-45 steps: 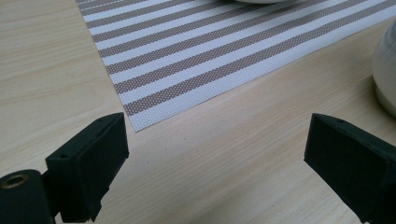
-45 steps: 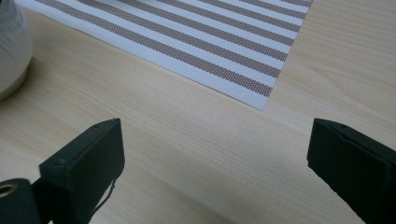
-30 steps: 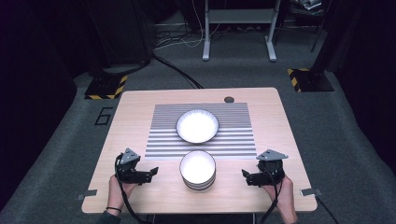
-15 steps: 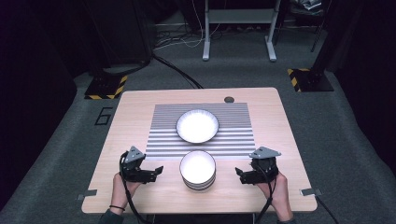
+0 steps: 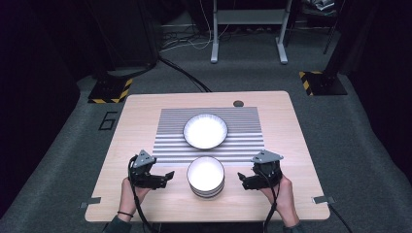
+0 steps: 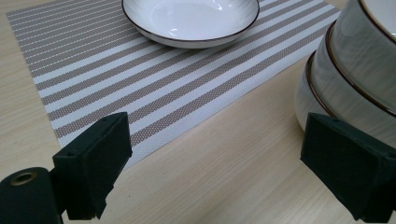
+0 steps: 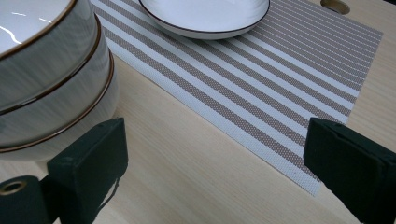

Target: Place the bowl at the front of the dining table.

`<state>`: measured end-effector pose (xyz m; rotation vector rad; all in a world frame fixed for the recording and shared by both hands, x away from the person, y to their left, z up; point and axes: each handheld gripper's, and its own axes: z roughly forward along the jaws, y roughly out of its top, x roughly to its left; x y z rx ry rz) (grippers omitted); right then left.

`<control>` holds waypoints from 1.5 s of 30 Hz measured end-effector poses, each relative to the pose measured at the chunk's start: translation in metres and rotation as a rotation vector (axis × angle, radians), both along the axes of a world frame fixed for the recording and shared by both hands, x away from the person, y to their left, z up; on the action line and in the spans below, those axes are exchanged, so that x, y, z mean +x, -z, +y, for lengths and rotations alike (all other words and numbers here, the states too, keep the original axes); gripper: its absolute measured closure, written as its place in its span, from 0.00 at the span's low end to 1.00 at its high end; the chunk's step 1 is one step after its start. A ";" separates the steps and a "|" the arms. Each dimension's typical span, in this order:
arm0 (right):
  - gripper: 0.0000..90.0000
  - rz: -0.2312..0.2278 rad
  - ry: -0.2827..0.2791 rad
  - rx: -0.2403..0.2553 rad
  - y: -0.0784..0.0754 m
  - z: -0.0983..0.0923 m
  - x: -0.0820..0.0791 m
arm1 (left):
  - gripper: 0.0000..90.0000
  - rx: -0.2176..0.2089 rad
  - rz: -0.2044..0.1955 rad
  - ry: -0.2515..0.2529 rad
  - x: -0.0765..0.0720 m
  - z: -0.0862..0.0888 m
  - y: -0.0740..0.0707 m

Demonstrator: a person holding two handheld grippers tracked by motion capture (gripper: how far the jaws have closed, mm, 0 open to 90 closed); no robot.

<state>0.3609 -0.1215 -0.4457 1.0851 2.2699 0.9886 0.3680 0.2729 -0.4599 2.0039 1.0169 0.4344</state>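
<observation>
Stacked bowls (image 5: 206,175) on table, left tool (image 5: 165,176) and right tool (image 5: 242,178) flanking, jaws apart

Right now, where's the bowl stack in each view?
High view: the bowl stack sits bottom centre, on bare table between both grippers.
Left gripper view: right edge.
Right gripper view: upper left corner.
Shared landmark: the striped placemat behind it.

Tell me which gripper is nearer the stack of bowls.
Left, slightly. The left gripper sits just off the stack of bowls on its left side; the right gripper waits a little farther off on the opposite side. Both open.
</observation>
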 end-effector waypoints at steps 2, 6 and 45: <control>0.06 -0.003 -0.006 -0.003 -0.001 0.003 0.000 | 0.09 -0.002 -0.003 0.004 0.000 -0.002 -0.001; 0.06 -0.006 -0.022 -0.002 -0.004 0.008 0.001 | 0.09 -0.018 -0.007 0.018 0.002 -0.007 -0.004; 0.06 -0.064 -0.094 0.037 -0.033 0.049 0.008 | 0.10 -0.063 -0.040 0.099 0.010 -0.044 -0.032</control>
